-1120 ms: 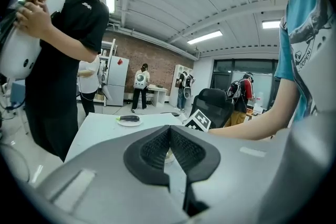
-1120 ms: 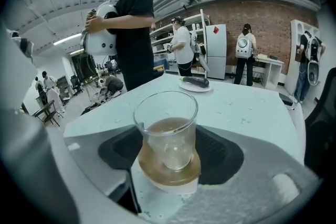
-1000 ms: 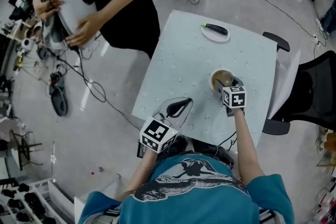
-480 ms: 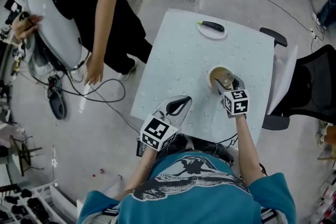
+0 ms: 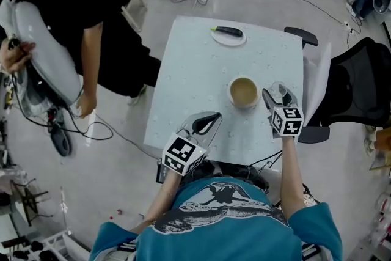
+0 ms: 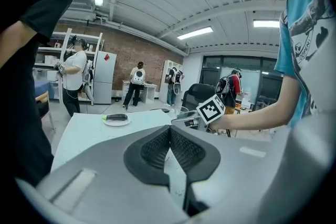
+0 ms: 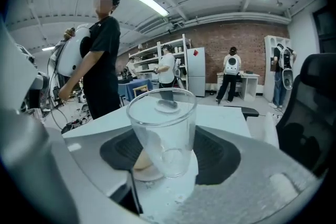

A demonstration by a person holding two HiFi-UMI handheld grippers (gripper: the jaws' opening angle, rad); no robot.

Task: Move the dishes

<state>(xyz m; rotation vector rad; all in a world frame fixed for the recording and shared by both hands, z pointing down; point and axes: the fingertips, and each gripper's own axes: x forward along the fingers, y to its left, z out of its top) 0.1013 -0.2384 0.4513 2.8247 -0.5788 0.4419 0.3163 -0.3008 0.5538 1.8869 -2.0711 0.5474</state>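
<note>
Two grippers: one in each hand of a person in a teal shirt (image 5: 226, 223), both over the near half of a white table (image 5: 195, 64)
Left gripper (image 5: 209, 121): jaws pressed together with nothing between them, low at the table's near left edge
Right gripper (image 5: 276, 93): jaws clamped on the sides of a clear glass (image 7: 164, 123), near the table's right edge
Glass: empty, rim up, leaning a little in the grip; whether its base meets the table cannot be told
Bowl (image 5: 244, 92): round, tan inside, upright on the table, with the glass just to its right
Plate (image 5: 228, 38): small and white, at the table's far edge, well apart from the bowl, with a dark long thing (image 5: 228, 30) lying across it
Chair (image 5: 357, 95): black, on the floor just right of the table
Bystander (image 5: 67, 3): a person in black, standing left of the table, one arm hanging down, the other round a large white shell (image 5: 36, 40)
</note>
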